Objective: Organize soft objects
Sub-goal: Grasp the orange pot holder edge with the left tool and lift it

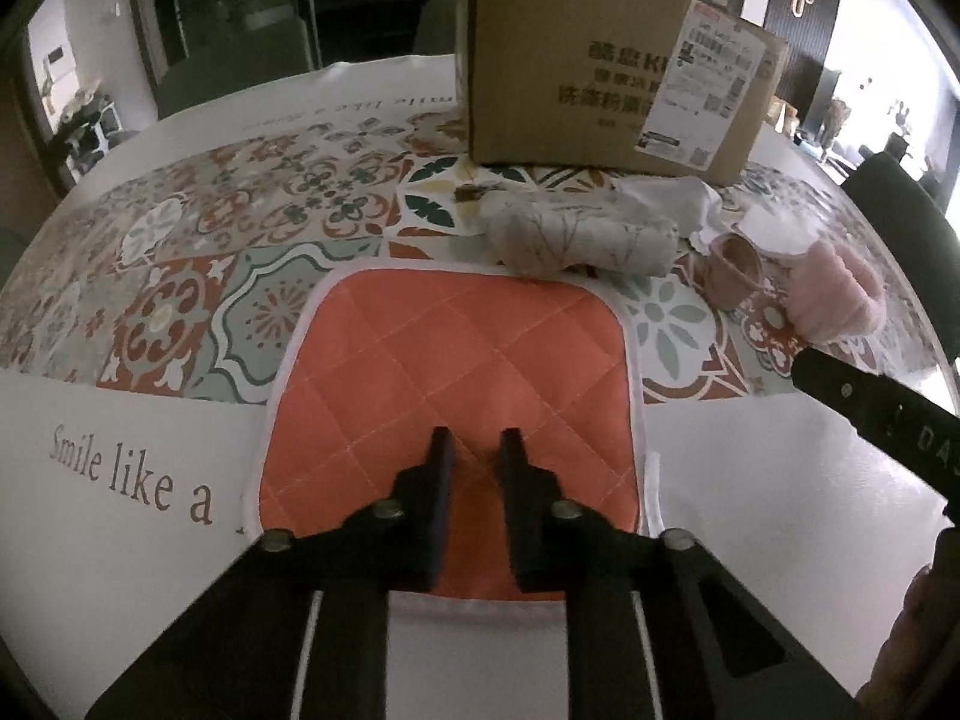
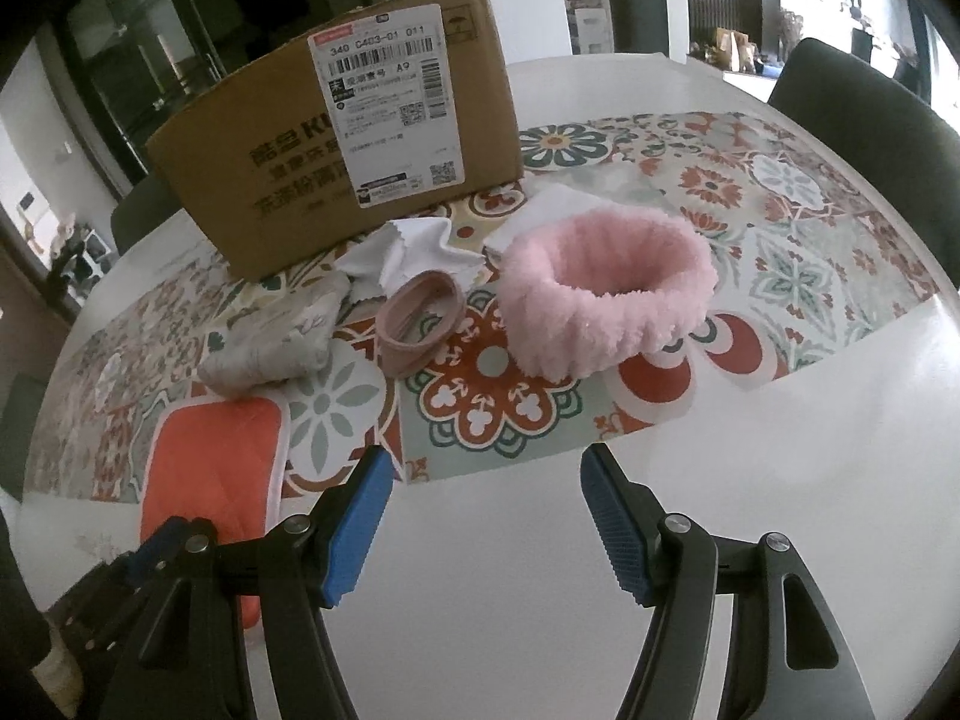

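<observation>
Orange pad (image 1: 456, 372) (L jaws pinching; R agape)

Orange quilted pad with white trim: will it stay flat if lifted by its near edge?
Probably not. The orange quilted pad looks thin and stitched, so it should droop from the left gripper. Likely light; lying flat, it won't roll.

Near edge of the orange quilted pad (image 1: 444, 360) hidden beneath the left tongs (image 1: 476, 450); whether pinched or merely covered, impossible to tell. Printed lettering on the cardboard box (image 1: 576, 78) partly covered by its shipping label (image 1: 702, 84), label text too small to read. Right tongs (image 1: 870, 414) cut off at the left view's edge. Slogan on the counter (image 1: 750, 480) interrupted by the pad.
</observation>
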`<state>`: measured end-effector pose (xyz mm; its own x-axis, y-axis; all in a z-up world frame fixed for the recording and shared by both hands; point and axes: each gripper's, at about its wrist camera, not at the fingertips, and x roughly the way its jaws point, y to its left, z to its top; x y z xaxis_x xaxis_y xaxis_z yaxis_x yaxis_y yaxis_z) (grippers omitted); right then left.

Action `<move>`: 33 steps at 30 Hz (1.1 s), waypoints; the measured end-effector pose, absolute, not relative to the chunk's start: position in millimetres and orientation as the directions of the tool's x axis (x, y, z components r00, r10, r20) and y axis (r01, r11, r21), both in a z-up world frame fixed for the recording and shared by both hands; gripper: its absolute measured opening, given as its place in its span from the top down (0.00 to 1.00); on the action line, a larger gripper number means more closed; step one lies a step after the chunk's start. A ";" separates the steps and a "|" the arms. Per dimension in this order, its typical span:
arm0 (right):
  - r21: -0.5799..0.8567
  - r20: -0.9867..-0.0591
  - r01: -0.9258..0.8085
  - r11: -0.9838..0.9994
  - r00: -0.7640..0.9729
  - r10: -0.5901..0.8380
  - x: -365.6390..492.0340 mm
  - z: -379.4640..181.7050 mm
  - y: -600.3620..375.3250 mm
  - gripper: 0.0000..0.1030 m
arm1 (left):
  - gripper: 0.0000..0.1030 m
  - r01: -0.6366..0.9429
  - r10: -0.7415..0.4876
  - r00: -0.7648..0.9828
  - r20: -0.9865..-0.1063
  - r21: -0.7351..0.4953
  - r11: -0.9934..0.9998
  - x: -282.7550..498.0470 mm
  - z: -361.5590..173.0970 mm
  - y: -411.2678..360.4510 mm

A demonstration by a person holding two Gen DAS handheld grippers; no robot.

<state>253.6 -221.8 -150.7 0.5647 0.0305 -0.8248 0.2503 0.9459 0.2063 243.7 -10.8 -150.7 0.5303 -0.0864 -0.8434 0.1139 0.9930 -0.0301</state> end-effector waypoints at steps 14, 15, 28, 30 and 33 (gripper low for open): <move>0.230 -0.809 0.215 0.949 0.585 0.063 237.2 -139.1 -219.7 0.35 | 0.55 0.275 -0.203 0.538 -0.818 -0.057 0.960 197.5 -133.5 -25.1; 0.229 -0.807 0.216 0.949 0.588 0.061 234.9 -138.0 -221.8 0.35 | 0.53 0.281 -0.201 0.536 -0.820 -0.051 0.958 195.1 -135.2 -28.6; 0.235 -0.818 0.255 0.938 0.573 0.049 230.2 -141.4 -234.5 0.35 | 0.31 0.291 -0.118 0.542 -0.832 0.055 0.955 207.5 -155.7 -38.7; 0.235 -0.817 0.243 0.941 0.574 0.056 230.4 -141.0 -230.3 0.35 | 0.31 0.296 -0.138 0.541 -0.830 0.034 0.955 207.8 -156.6 -36.1; 0.232 -0.818 0.229 0.945 0.571 0.063 231.9 -141.7 -225.4 0.35 | 0.37 0.298 -0.165 0.532 -0.831 0.001 0.955 208.8 -156.8 -32.7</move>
<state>231.9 -225.4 -141.7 0.5714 0.0630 -0.8183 0.2286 0.9453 0.2325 208.8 -32.7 -156.8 0.5319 -0.1654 -0.8305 0.2980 0.9546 0.0008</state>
